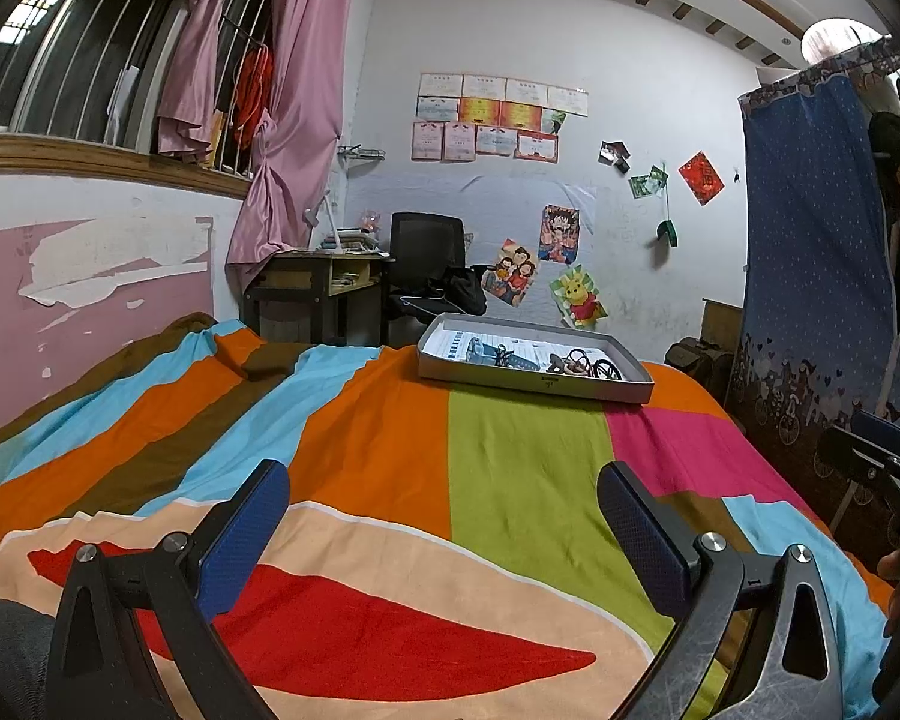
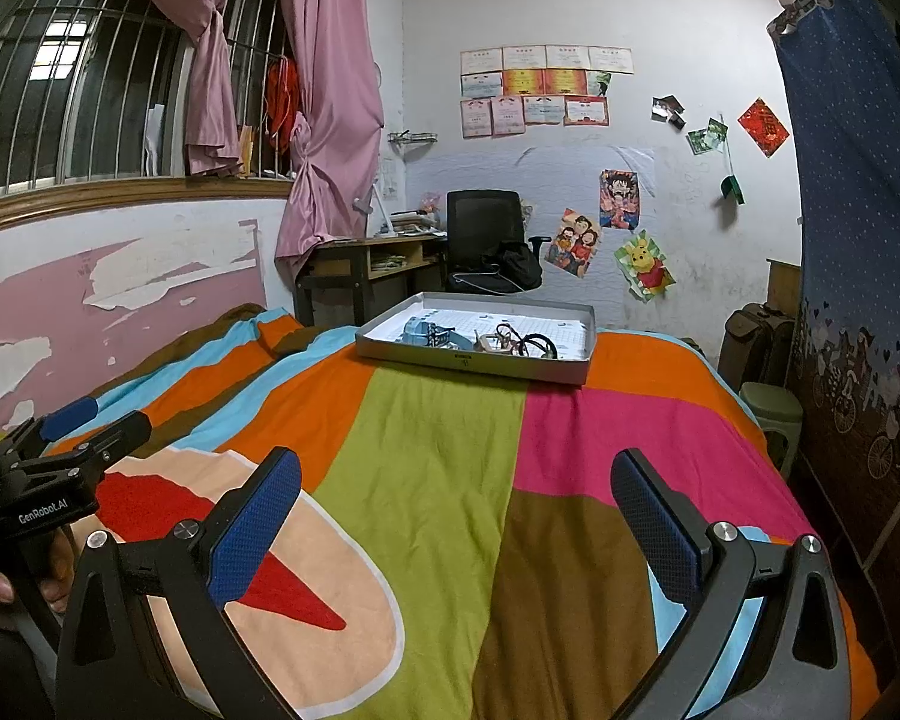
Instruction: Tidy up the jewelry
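I have both grippers low over the striped bedspread [image 1: 510, 450], each with its blue pads spread wide and nothing between them: the left gripper [image 1: 444, 516] at the bottom of its own view, the right gripper [image 2: 456, 510] likewise. The jewelry [image 2: 513, 339] lies in a shallow grey tray [image 2: 468, 363] sitting on the bed, just above the centre of both frames and well away from either gripper. It looks like a tangle of dark loops and thin cords beside a pale blue piece [image 2: 426, 333]; I cannot make out single items. I judge them light, limp and prone to snagging, so I would pinch one loop at its free edge, gently.
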A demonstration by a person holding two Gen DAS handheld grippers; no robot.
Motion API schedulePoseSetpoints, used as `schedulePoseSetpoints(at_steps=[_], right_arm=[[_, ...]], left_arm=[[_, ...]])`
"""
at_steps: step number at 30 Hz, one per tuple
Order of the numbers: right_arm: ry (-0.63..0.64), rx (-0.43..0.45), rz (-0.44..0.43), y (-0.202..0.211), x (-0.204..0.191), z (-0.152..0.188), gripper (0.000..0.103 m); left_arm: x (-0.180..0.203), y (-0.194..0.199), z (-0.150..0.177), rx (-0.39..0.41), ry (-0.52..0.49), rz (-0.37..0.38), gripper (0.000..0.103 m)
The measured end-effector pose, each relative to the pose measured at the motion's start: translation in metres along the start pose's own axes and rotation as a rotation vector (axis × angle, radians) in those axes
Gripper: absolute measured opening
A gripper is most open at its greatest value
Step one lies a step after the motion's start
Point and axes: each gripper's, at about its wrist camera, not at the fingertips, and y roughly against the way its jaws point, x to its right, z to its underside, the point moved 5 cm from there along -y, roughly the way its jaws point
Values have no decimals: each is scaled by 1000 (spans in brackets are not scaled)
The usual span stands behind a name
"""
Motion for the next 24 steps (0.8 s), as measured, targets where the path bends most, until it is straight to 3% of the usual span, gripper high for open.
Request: schedulePoseSetpoints(at_steps=[24], right_arm=[[-2,-1,-1,0,1,0,102]], left_arm=[[1,0,2,-2,-1,3,103]])
